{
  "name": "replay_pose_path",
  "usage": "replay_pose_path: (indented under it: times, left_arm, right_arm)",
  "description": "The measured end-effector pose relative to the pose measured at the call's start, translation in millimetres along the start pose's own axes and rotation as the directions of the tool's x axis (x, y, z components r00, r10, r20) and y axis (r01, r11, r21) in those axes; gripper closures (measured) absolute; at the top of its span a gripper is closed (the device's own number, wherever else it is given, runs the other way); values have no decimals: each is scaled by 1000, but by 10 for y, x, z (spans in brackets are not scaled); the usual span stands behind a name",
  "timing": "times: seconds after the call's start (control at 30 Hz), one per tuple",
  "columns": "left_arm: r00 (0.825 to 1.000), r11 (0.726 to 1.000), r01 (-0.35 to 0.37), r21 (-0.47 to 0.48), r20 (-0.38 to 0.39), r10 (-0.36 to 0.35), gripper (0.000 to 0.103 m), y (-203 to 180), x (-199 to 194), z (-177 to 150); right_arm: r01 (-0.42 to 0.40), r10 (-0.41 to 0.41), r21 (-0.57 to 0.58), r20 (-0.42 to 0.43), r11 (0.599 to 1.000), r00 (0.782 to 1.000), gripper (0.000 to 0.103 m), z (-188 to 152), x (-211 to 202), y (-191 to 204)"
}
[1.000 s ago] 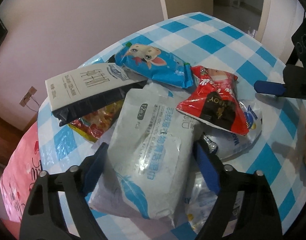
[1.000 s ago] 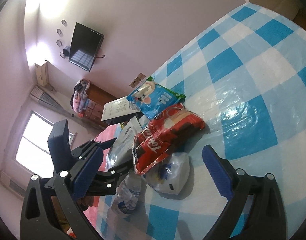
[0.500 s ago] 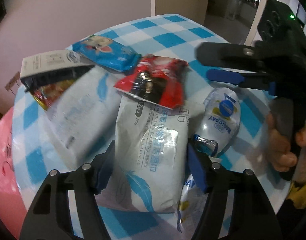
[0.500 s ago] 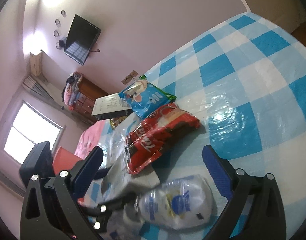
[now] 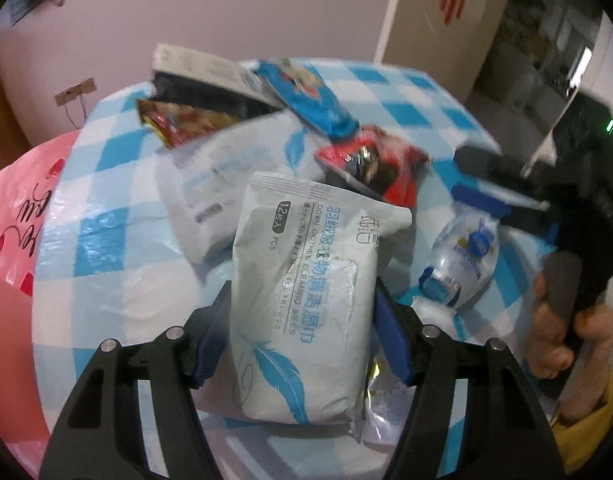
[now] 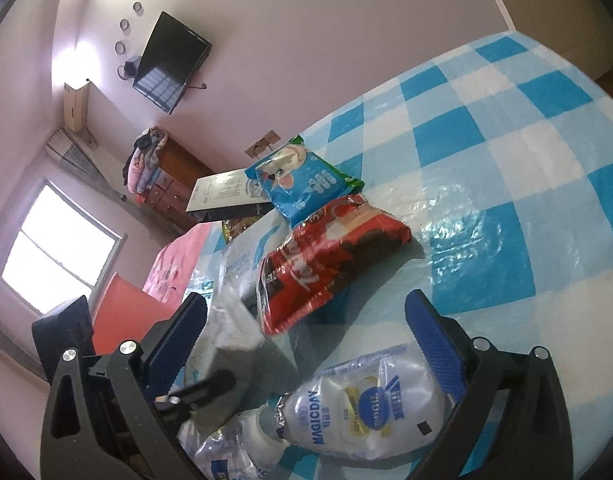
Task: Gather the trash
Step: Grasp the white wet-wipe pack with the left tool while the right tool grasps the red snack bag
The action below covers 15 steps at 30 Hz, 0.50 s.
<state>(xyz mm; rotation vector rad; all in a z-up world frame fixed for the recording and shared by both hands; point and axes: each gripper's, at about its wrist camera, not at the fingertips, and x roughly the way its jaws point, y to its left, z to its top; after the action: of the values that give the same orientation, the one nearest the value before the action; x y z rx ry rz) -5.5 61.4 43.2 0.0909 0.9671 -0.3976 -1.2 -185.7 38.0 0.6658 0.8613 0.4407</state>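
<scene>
a round table point(image 5: 118, 200) under a blue-and-white checked cloth carries a loose heap of wrappers, with a pink bag point(image 5: 14, 240) printed with dark script hanging off its edge beside it. a second white wipes pack point(image 5: 210, 184) lies flat near the middle of the cloth. resting on it at the far side is a white-and-black flat box point(image 5: 202, 76), over a yellow-red snack packet point(image 5: 178, 124). a blue snack bag with a cartoon animal point(image 6: 302, 184) lies beside the box, its end overlapping a red and dark-brown snack bag point(image 6: 326, 256) that sits nearer the cameras.

the left gripper point(image 5: 298, 340) has its blue pads clamped on the two long sides of a white pack of cleaning wipes point(image 5: 306, 300) printed with a blue feather; the pack stands up out of the pile between the jaws, above the tabletop trash. the right gripper point(image 6: 306, 332), gripped by a hand point(image 5: 562, 344) in a yellow sleeve, hovers with its jaws spread wide and nothing between the pads. just under it lies a crumpled clear plastic bottle with a blue "magicday" label point(image 6: 370, 412), its neck wrapped in foil, lying on its side on the cloth. another crushed clear wrapper point(image 6: 226, 456) lies touching it at the near edge.
</scene>
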Motion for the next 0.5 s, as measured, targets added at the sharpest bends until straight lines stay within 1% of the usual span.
replay_pose_path:
  times: [0.1, 0.17, 0.23, 0.3, 0.4, 0.47, 0.5]
  left_arm:
    - [998, 1000, -14, -19, 59, 15, 36, 39, -130, 117]
    - [996, 999, -29, -18, 88, 31, 36, 74, -180, 227]
    - [993, 998, -60, -8, 101, 61, 36, 74, -122, 377]
    - [993, 997, -73, 5, 96, 72, 36, 54, -10, 480]
    - [992, 993, -104, 51, 74, 100, 36, -29, 214, 608]
    - [994, 991, -107, 78, 30, 105, 36, -83, 371, 656]
    - [993, 989, -119, 91, 9, 119, 36, -112, 432, 658]
  right_arm:
    - [8, -8, 7, -7, 1000, 1000, 20, -2, 24, -13]
    - [2, -2, 21, -7, 1000, 1000, 20, -4, 19, -40]
    - [1, -1, 32, -5, 999, 1000, 20, -1, 13, -70]
    - [-2, 2, 38, -8, 999, 1000, 20, 0, 10, -86]
    - [-1, 2, 33, -9, 999, 1000, 20, -1, 6, -89]
    - [4, -4, 35, -4, 999, 1000, 20, 6, -10, -105]
    - [10, -10, 38, 1, 999, 1000, 20, 12, -25, -120]
